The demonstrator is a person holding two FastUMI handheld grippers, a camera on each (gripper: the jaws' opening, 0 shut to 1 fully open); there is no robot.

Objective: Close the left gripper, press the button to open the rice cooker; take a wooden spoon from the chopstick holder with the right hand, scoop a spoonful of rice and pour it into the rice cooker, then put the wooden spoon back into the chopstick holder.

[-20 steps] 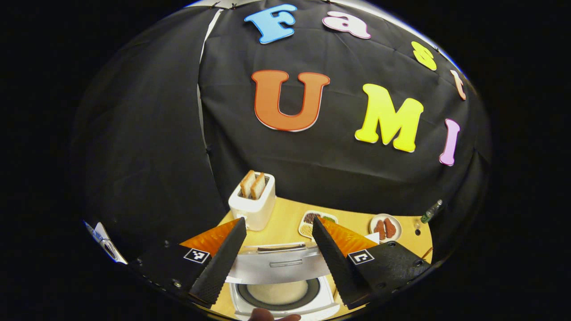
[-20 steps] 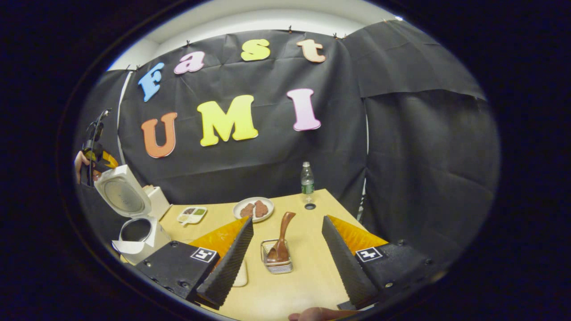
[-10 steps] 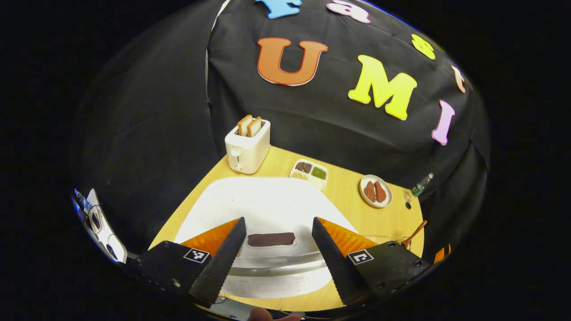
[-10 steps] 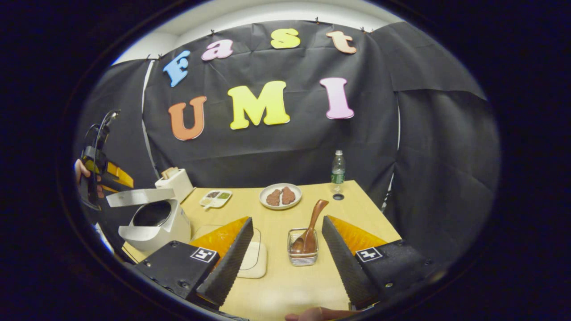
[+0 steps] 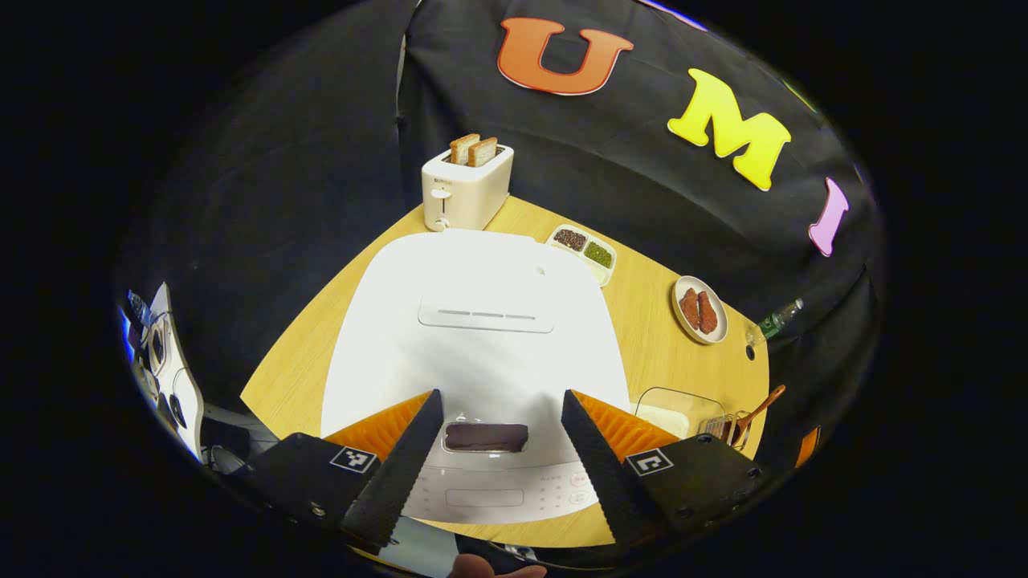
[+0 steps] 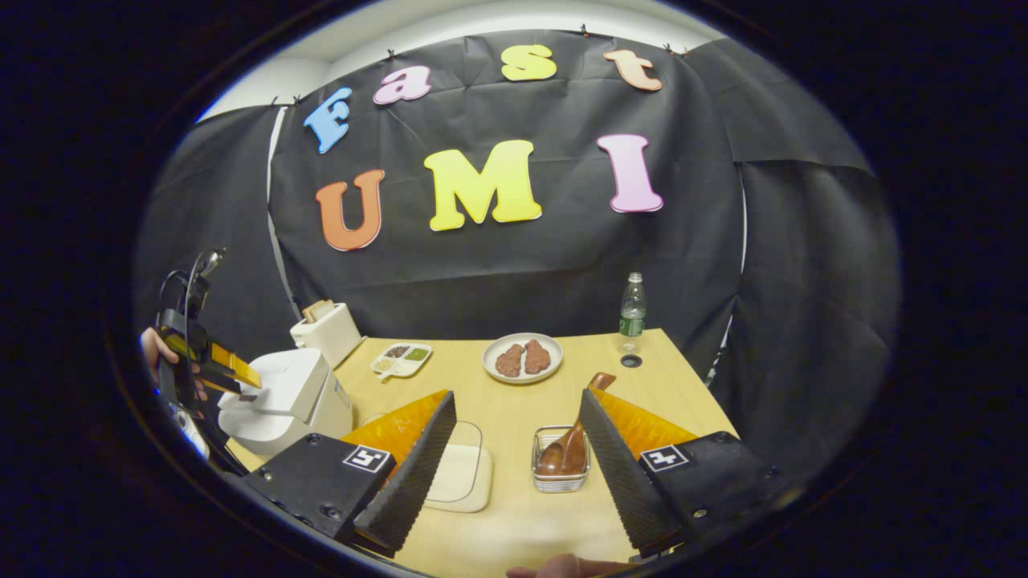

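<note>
Two claws over the table, lid down on the rice cooker.

The left claw [image 5: 498, 437] is spread wide just above the white rice cooker [image 5: 482, 321], near its front edge. The right claw [image 6: 518, 449] is spread too, and the wooden spoon [image 6: 572, 437] stands in the wire holder [image 6: 560, 474] between its fingers, a bit farther off.

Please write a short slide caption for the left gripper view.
Open left gripper hovering above the closed white rice cooker on the wooden table.

No legible text or labels
</note>
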